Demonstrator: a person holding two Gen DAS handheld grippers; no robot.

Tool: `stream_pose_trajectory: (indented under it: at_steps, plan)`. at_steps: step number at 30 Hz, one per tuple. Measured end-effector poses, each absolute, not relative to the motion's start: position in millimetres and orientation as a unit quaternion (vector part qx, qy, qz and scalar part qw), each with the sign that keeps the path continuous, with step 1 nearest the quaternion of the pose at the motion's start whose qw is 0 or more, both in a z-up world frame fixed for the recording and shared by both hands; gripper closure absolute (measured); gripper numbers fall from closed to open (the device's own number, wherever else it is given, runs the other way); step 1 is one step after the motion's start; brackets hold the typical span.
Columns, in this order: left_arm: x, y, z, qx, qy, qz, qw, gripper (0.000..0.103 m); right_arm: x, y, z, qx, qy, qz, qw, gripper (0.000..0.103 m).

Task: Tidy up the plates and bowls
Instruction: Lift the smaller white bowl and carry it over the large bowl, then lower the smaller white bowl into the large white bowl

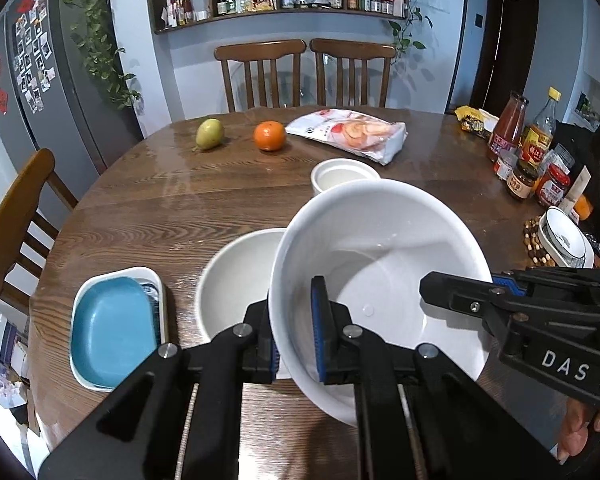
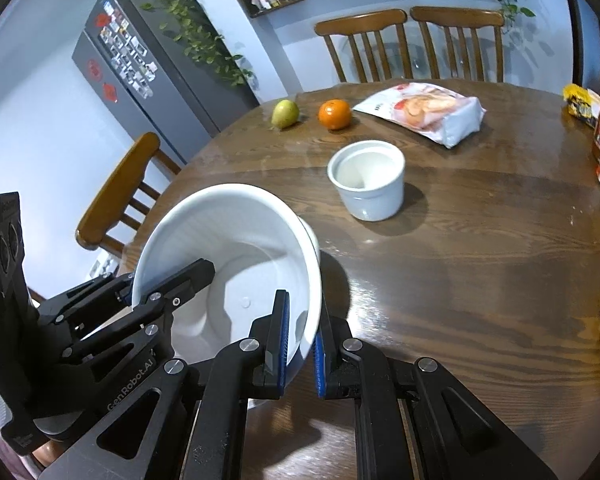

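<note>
A large white bowl (image 1: 380, 264) is held tilted above the wooden table (image 1: 160, 208). My left gripper (image 1: 296, 336) is shut on its left rim; my right gripper (image 2: 302, 344) is shut on its right rim, and the bowl also shows in the right wrist view (image 2: 236, 248). The right gripper appears in the left wrist view (image 1: 460, 292). A second white bowl (image 1: 236, 280) sits on the table under and left of the held one. A small white cup-like bowl (image 2: 368, 184) stands farther back. A blue plate (image 1: 112, 328) lies in a white rectangular dish (image 1: 158, 280) at left.
A pear (image 1: 209, 133), an orange (image 1: 269, 135) and a snack bag (image 1: 352, 134) lie at the far side. Bottles and jars (image 1: 524, 152) crowd the right edge, with a patterned dish (image 1: 564, 240) on a beaded trivet. Wooden chairs (image 1: 260, 72) surround the table.
</note>
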State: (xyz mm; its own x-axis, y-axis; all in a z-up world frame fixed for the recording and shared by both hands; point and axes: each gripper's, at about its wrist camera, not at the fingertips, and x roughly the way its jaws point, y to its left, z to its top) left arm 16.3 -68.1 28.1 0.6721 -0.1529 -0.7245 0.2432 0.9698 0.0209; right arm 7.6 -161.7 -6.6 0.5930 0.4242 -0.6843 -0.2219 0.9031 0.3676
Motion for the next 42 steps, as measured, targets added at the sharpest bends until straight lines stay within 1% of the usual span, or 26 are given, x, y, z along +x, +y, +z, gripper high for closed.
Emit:
stream_pose_trajectory:
  at_steps: [12, 13, 24, 35, 42]
  plan:
    - [18.1, -25.2, 41.7, 0.041, 0.374, -0.104, 0.921, 0.092, 6.3, -113.7, 14.0, 0.093, 0.401, 0.178, 0.894, 0.091]
    - [19.0, -23.0, 44.3, 0.038, 0.372, -0.108, 0.921, 0.09, 6.5, -110.5, 17.0, 0.091, 0.398, 0.179, 0.895, 0.091]
    - [25.9, -19.0, 62.2, 0.042, 0.348, -0.125, 0.928, 0.089, 4.9, -101.3, 40.9, 0.085, 0.373, 0.165, 0.909, 0.091]
    - [54.2, -25.3, 78.1, 0.043, 0.339, -0.142, 0.929, 0.089, 26.2, -109.4, 62.1, 0.083, 0.356, 0.148, 0.919, 0.091]
    - [69.0, -26.4, 61.9, 0.041, 0.363, -0.139, 0.921, 0.089, 44.9, -110.8, 53.3, 0.078, 0.37, 0.148, 0.914, 0.091]
